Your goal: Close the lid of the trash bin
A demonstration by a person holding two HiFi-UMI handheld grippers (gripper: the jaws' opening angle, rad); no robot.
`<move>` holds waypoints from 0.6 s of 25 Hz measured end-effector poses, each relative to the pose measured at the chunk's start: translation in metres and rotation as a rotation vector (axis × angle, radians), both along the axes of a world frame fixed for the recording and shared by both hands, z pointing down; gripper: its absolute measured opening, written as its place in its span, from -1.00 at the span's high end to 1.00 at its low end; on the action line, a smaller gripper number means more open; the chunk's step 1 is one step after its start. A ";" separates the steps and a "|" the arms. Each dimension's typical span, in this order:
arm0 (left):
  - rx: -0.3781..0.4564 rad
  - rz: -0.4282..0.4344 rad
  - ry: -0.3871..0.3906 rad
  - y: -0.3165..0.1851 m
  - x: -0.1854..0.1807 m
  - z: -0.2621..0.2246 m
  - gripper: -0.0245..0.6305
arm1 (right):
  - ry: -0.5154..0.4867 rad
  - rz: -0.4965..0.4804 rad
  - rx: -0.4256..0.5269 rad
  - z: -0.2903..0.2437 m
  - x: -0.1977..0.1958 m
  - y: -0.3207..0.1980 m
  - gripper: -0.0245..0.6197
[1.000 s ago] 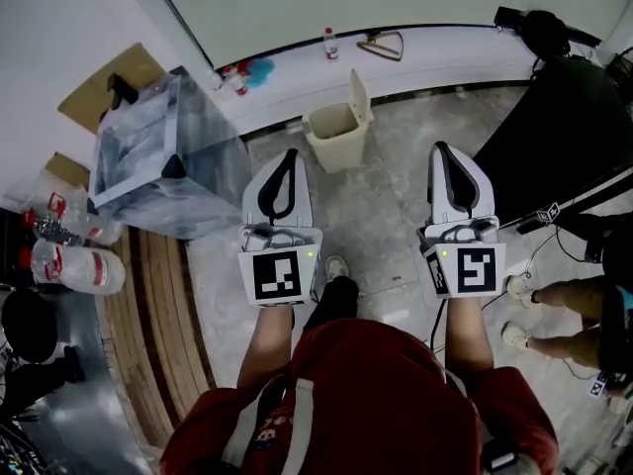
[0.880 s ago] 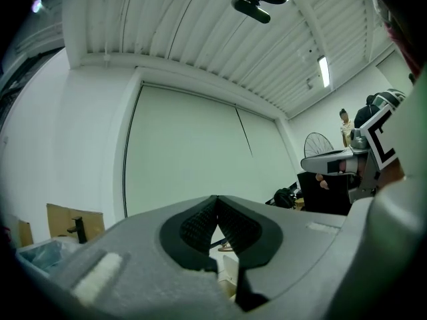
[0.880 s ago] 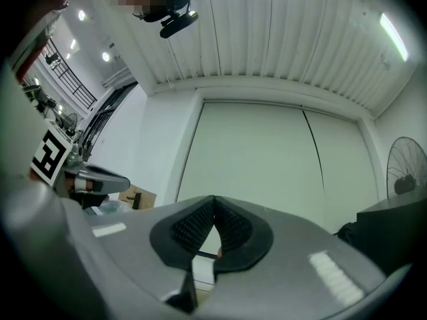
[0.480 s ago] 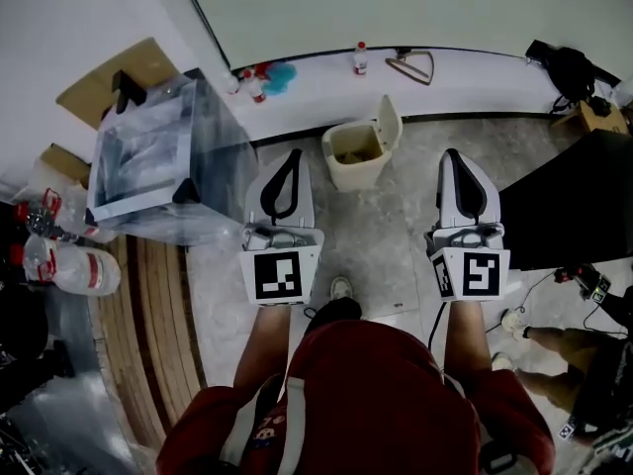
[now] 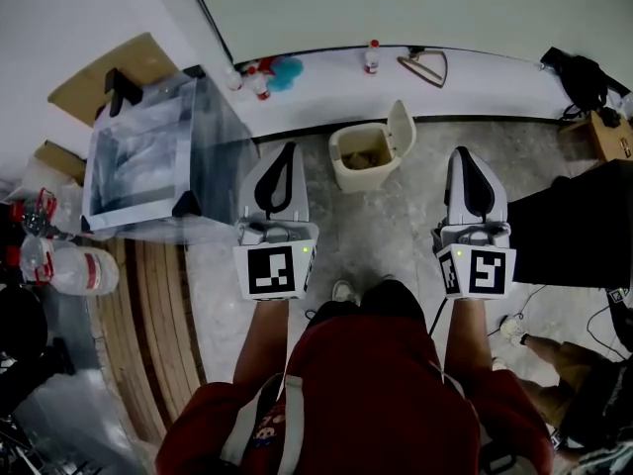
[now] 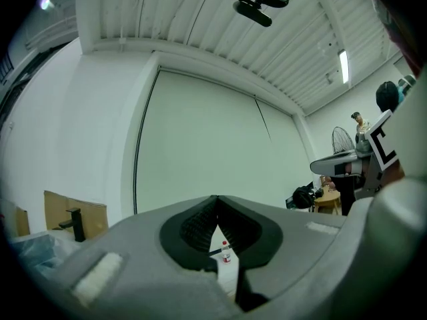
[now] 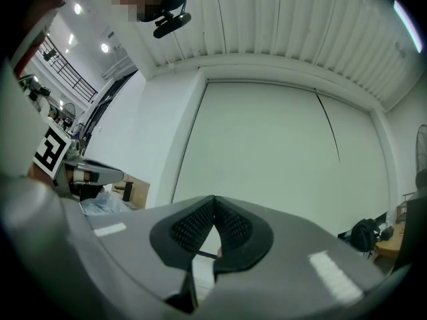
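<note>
A beige trash bin (image 5: 362,158) stands on the stone floor by the white ledge, its lid (image 5: 401,128) swung up on the right side and the inside showing. Both grippers are held level at waist height, short of the bin. My left gripper (image 5: 286,149) is to the bin's left, my right gripper (image 5: 467,153) to its right, and neither touches it. In the left gripper view the left gripper (image 6: 215,199) has its jaws meeting at the tip with nothing in them. The right gripper (image 7: 213,199) looks the same in the right gripper view.
A clear plastic box (image 5: 148,156) stands close on the left beside wooden planks (image 5: 148,315) and water bottles (image 5: 69,267). On the white ledge (image 5: 495,77) are small bottles (image 5: 373,55) and a hanger (image 5: 425,66). A black table (image 5: 579,226) and another person's leg (image 5: 554,352) are on the right.
I have walked closer: the bin, ledge and plastic box have slid right and down in the head view. Both grippers stay shut and side by side.
</note>
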State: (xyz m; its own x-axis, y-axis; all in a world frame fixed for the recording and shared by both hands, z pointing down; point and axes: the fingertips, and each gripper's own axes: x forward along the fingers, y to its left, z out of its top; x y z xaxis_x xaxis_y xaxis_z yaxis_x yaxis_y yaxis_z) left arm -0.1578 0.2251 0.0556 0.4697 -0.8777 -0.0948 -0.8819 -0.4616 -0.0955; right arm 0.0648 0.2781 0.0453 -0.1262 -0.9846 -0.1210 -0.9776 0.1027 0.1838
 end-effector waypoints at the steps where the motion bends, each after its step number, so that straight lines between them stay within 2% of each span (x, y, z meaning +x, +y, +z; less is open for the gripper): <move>1: -0.001 0.003 -0.001 -0.005 0.002 0.003 0.91 | -0.004 0.004 -0.004 0.003 0.003 -0.005 0.92; 7: -0.024 0.014 -0.021 -0.041 0.026 0.023 0.91 | -0.036 0.015 -0.034 0.031 0.029 -0.046 0.92; 15: -0.088 -0.006 -0.016 -0.120 0.075 0.064 0.91 | -0.056 -0.003 -0.115 0.070 0.075 -0.130 0.92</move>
